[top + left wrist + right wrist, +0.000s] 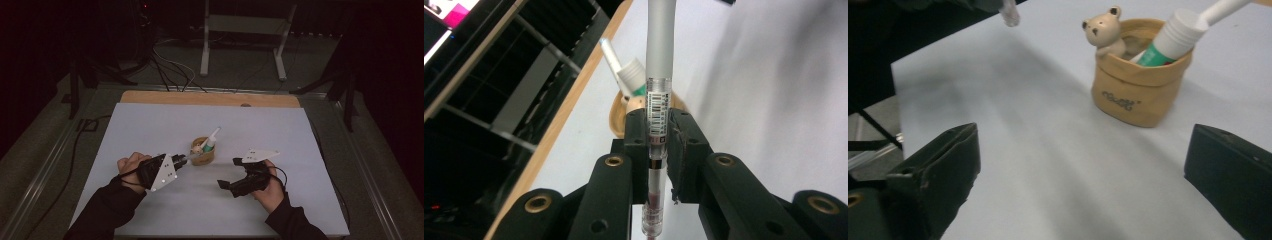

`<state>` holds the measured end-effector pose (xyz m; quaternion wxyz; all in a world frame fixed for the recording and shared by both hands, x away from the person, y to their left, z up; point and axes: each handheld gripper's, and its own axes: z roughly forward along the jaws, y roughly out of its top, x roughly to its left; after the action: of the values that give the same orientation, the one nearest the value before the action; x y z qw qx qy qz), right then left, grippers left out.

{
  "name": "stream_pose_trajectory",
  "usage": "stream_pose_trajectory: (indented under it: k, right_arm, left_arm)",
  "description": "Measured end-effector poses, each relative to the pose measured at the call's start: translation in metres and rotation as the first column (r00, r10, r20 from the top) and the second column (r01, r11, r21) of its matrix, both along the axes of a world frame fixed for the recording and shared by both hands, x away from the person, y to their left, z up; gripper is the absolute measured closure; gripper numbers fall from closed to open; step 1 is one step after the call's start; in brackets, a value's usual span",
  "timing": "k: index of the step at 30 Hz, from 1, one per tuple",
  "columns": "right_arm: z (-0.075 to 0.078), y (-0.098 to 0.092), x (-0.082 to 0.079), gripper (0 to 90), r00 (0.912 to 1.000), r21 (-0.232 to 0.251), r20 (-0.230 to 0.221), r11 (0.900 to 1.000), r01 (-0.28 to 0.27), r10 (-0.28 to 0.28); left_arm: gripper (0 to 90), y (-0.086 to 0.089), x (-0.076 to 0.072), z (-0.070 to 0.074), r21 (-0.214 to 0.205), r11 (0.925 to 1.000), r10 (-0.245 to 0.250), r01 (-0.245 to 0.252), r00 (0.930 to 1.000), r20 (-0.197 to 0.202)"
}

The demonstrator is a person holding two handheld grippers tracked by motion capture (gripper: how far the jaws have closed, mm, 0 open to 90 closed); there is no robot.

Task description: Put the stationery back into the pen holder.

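Observation:
My left gripper (181,161) (658,122) is shut on a pen (659,60) with a grey cap and a barcode label. In the high view the pen (190,157) points toward a small tan pouch-shaped cup (203,154) in the middle of the mat. The cup (1138,90) has a little bear figure (1105,30) on its rim and holds a green tube with a white cap (1173,35) (634,80). My right gripper (228,173) (1083,150) hovers to the right of the cup with its jaws wide open and nothing between them.
A pale mat (150,125) covers the table, with a wooden edge (210,98) showing at the back. Behind the table are a white metal stand (240,30) and cables on the floor (170,70). Dark stands flank both sides.

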<state>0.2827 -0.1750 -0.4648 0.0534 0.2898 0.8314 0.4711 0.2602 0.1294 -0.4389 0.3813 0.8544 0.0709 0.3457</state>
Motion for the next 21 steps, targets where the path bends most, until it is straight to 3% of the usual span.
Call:
stream_pose_trajectory:
  k: [8,13,21]
  right_arm:
    - [-0.003,-0.004,-0.002,0.0,0.9998,-0.001,0.013,0.9999,0.013,-0.013]
    - [-0.003,-0.006,-0.001,0.0,0.9991,0.004,0.040,0.9998,0.017,-0.017]
    - [-0.007,-0.008,0.000,0.0,0.9991,0.006,0.040,0.9999,0.012,-0.012]
  left_arm:
    - [81.4,0.004,0.006,0.013,-0.121,0.9926,-0.007,-0.002,0.9972,-0.075]
    - [81.4,0.007,0.012,0.023,-0.216,0.9764,-0.020,-0.008,0.9914,-0.130]
    - [81.5,0.008,0.023,0.035,-0.300,0.9535,-0.024,-0.030,0.9840,-0.176]
